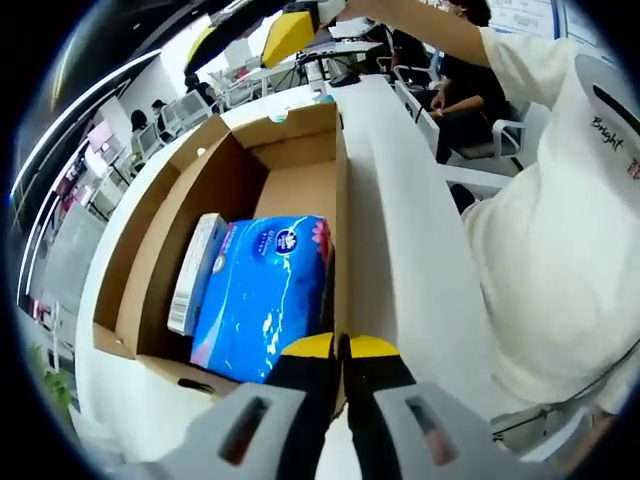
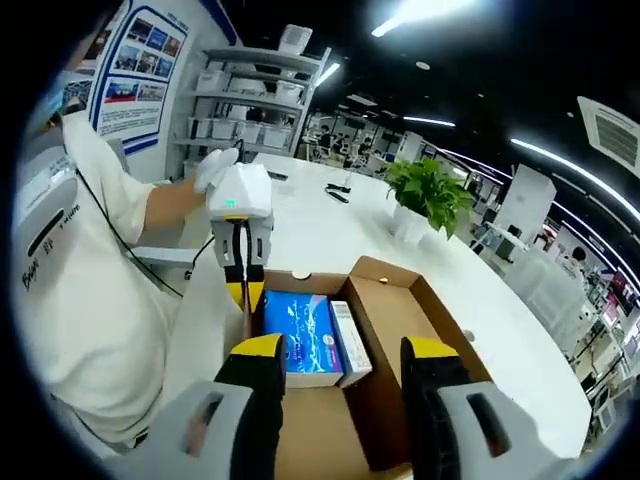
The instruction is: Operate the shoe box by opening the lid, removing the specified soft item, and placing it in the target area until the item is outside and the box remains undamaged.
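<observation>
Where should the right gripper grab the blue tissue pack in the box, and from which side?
Judging from both views, take the blue tissue pack across its narrow width, coming straight down from above through the open top of the box. It lies flat against one wall, with a white carton tight along its other side, so side access looks blocked. The left gripper looks shut on that wall's edge; the right gripper is open above.

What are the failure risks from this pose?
1. The left gripper is shut on the box wall; pulling could tear or bend the cardboard.
2. The blue tissue pack sits tight beside a white box, so the open right gripper might grab both.
</observation>
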The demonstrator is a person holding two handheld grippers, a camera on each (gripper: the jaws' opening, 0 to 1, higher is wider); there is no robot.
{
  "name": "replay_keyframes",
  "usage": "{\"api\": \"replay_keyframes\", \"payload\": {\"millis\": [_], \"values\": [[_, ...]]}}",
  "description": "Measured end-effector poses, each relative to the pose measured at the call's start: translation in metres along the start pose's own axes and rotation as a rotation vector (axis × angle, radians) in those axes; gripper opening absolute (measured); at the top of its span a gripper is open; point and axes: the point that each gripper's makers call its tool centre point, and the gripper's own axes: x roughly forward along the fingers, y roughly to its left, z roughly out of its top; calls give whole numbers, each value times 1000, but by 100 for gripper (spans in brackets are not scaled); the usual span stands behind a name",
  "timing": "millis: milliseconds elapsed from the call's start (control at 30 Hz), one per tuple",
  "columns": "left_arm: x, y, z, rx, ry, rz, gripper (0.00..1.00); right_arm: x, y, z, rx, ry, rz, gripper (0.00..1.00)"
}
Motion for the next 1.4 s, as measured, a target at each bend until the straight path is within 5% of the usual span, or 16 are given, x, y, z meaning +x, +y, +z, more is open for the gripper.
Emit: {"api": "replay_keyframes", "payload": {"millis": [167, 233, 367, 700, 1100, 1200, 1267, 1400], "values": [[0, -1, 1, 23, -1, 7, 2, 11, 11, 5, -22, 70, 58, 51], [0, -1, 1, 25, 1, 7, 2, 8, 10, 12, -75, 157, 85, 51], [0, -1, 1, 20, 5, 8, 2, 16, 9, 28, 20, 168, 113, 49], [1, 0, 2, 29, 7, 12, 3, 76, 39, -10, -1, 271, 220, 51], [1, 0, 2, 29, 6, -2, 2, 103, 53, -34, 27, 327, 304, 52], [0, -1, 1, 37, 2, 6, 3, 107, 58, -46, 9, 365, 335, 56], [0, -1, 1, 44, -4, 10, 3, 105, 67, -55, 89, 404, 400, 61], [0, 0, 2, 43, -11, 9, 3, 114, 66, -55, 61, 383, 399, 64]]}}
